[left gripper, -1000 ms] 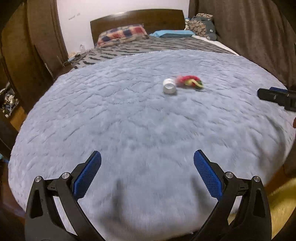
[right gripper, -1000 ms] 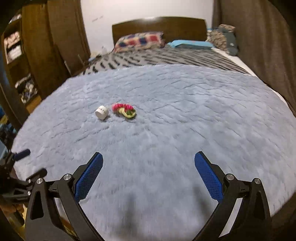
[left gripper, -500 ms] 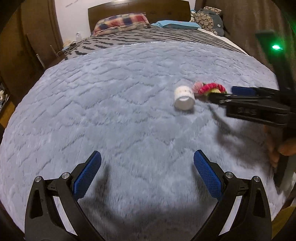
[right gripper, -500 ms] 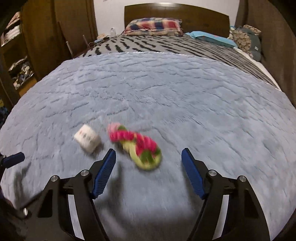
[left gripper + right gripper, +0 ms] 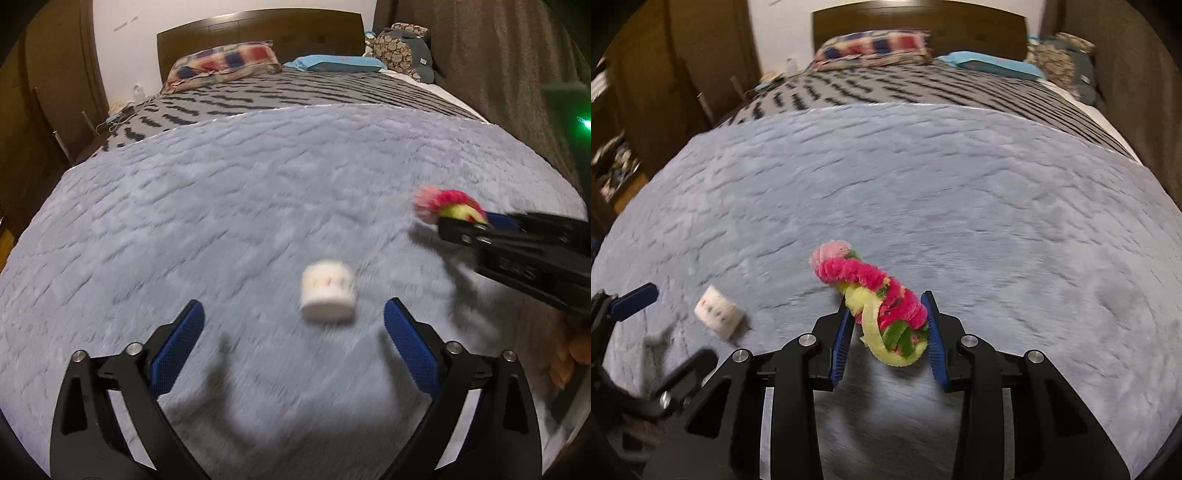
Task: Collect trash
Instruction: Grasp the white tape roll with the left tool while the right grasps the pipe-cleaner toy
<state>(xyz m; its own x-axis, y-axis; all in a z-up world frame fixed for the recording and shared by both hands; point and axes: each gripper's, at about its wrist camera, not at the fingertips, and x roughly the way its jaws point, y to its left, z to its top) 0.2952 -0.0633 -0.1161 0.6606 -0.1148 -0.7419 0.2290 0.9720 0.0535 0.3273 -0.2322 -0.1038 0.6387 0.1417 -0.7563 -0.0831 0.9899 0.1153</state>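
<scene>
Left gripper [image 5: 293, 332], seen from its own wrist camera, stands spread wide over the fluffy grey-blue blanket [image 5: 221, 221] on the bed, its jaws just beginning to close. Between the blue pads, a little beyond them and nearer the right one, lies a small white cylinder of rolled tape or paper [image 5: 328, 294] with faint coloured marks on its side, blurred; neither pad touches it. To the far right, the right gripper [image 5: 461, 225] reaches in from the edge with a fuzzy pink, red and yellow-green pipe-cleaner twist [image 5: 448, 206] at its tip. At the far end of the bed sit a checked red, blue and cream pillow [image 5: 225, 61] and a light blue pillow [image 5: 336, 62].

From the right wrist camera, the right gripper [image 5: 888, 334] is closing on the pipe-cleaner twist [image 5: 879, 295]: a looped braid of bright pink chenille with a pale pink tuft at its far end, a pale yellow strand and green flecks. Both blue pads appear to touch its near loop. The white cylinder [image 5: 718, 312] lies on the blanket [image 5: 960, 203] to the near left, just beside a pad of the left gripper [image 5: 653, 325].
</scene>
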